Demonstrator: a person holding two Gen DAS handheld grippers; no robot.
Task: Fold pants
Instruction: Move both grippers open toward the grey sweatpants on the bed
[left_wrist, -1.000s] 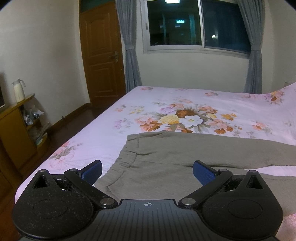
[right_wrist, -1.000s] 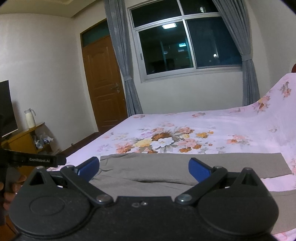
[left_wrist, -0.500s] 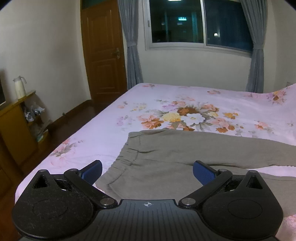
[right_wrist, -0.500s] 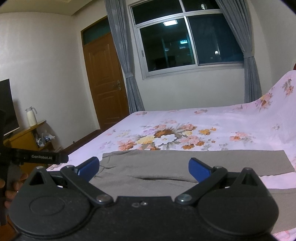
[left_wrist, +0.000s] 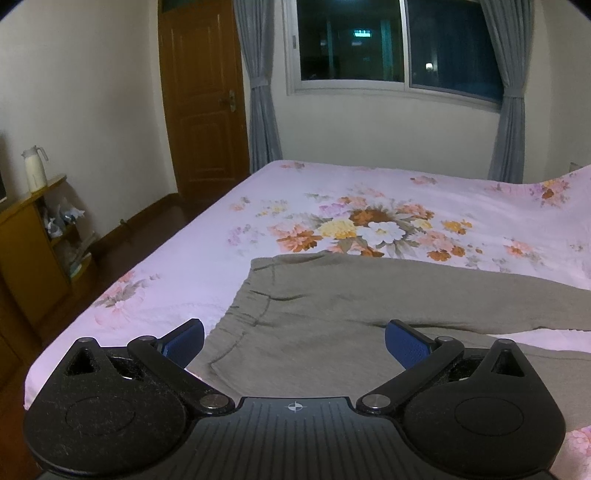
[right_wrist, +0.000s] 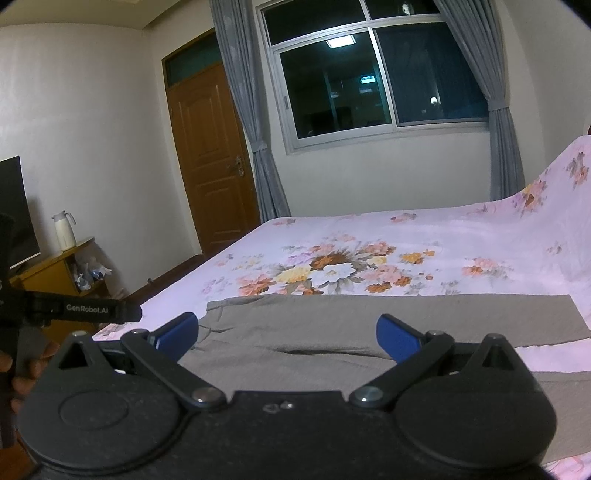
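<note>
Both grippers, the left gripper (left_wrist: 294, 341) and right gripper (right_wrist: 287, 332), hover level with jaws spread wide and holding nothing, above the near edge of grey pants (left_wrist: 332, 314) lying flat across the flowered bed (left_wrist: 369, 192).

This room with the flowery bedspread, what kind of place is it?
Most likely a home bedroom. A large bed with a floral cover fills the view, grey pants lie spread on it, and beyond are a curtained window and a wooden door.
</note>
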